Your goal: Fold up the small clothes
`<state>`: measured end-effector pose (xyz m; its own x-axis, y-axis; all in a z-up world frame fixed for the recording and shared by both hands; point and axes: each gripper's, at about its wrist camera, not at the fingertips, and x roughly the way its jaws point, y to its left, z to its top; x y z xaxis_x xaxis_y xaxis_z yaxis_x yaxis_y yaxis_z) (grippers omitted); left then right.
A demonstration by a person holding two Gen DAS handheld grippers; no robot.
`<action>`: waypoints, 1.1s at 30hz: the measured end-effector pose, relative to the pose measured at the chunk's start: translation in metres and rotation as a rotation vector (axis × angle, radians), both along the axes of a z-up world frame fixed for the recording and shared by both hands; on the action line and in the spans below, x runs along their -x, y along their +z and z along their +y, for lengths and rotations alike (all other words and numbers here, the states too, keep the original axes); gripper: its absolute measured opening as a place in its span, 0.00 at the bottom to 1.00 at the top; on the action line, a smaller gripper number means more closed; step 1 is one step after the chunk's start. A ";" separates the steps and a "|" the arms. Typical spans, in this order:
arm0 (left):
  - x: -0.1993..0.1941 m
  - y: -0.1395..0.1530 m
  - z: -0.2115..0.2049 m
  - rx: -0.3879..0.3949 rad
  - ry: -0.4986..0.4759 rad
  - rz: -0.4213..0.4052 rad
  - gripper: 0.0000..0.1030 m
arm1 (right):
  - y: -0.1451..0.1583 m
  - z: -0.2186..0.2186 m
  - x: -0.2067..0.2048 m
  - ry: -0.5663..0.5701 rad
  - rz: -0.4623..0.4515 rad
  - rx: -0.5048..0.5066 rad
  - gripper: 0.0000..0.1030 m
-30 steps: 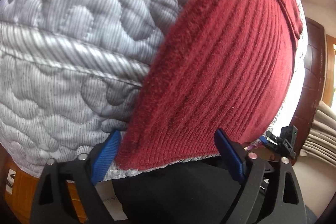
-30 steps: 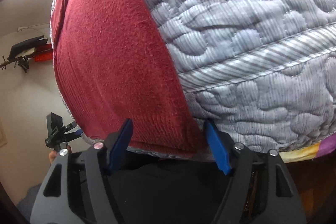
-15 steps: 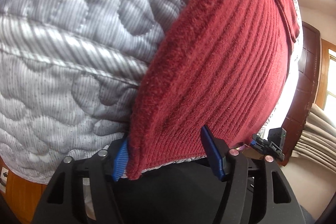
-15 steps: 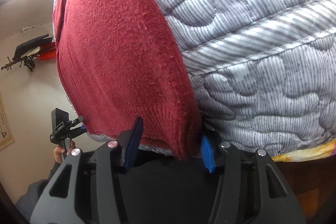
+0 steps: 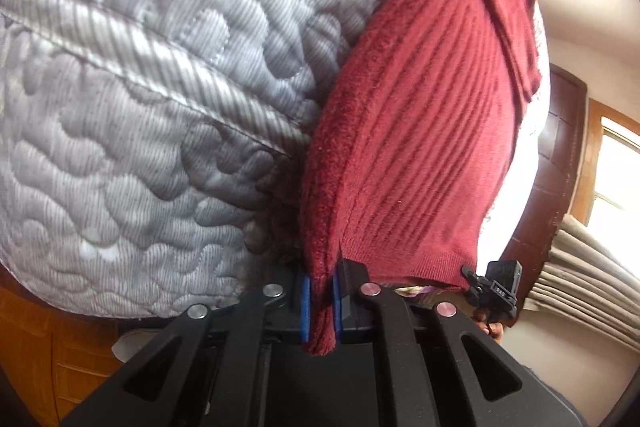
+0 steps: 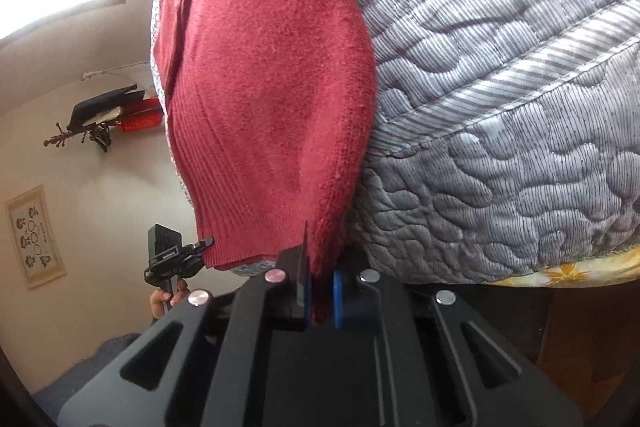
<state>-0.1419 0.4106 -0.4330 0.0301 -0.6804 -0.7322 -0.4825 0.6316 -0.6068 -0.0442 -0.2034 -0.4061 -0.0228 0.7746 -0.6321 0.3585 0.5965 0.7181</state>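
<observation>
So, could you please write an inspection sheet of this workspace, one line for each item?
Surface: grey quilted mattress, with a piped seam along its edge.
Job's things: dark red knit garment lies on the mattress, its near hem at the edge.
Clutter: yellow flowered cloth shows under the mattress; nothing else seen on the surface.
Grippers: left gripper shut on one near corner of the garment; right gripper shut on the other near corner.
Cables: nothing seen.
Surroundings: dark wooden door, beige curtains, a framed picture and a wall shelf on a cream wall.
</observation>
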 end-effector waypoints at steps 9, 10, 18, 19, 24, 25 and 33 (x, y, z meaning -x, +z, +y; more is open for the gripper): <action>-0.005 0.048 0.020 0.119 0.098 -0.135 0.07 | 0.052 -0.007 -0.017 -0.115 -0.091 -0.099 0.05; -0.006 0.053 0.023 0.133 0.111 -0.149 0.07 | 0.058 -0.007 -0.019 -0.126 -0.102 -0.109 0.05; -0.045 0.104 0.024 0.241 0.201 -0.269 0.07 | 0.106 0.006 -0.056 -0.190 -0.177 -0.209 0.05; -0.051 0.108 0.019 0.254 0.217 -0.279 0.07 | 0.110 0.006 -0.063 -0.199 -0.183 -0.220 0.05; -0.086 0.117 0.024 0.320 0.294 -0.297 0.07 | 0.122 0.005 -0.096 -0.239 -0.199 -0.263 0.05; -0.094 0.117 0.026 0.334 0.308 -0.299 0.07 | 0.123 0.005 -0.105 -0.241 -0.199 -0.261 0.05; -0.163 0.102 0.034 0.370 0.391 -0.295 0.07 | 0.112 0.000 -0.169 -0.288 -0.183 -0.249 0.05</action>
<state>0.0207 0.4450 -0.3312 0.4945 -0.7857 -0.3717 -0.4139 0.1632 -0.8956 0.1253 -0.2036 -0.2940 0.3126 0.8626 -0.3978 0.3381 0.2903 0.8952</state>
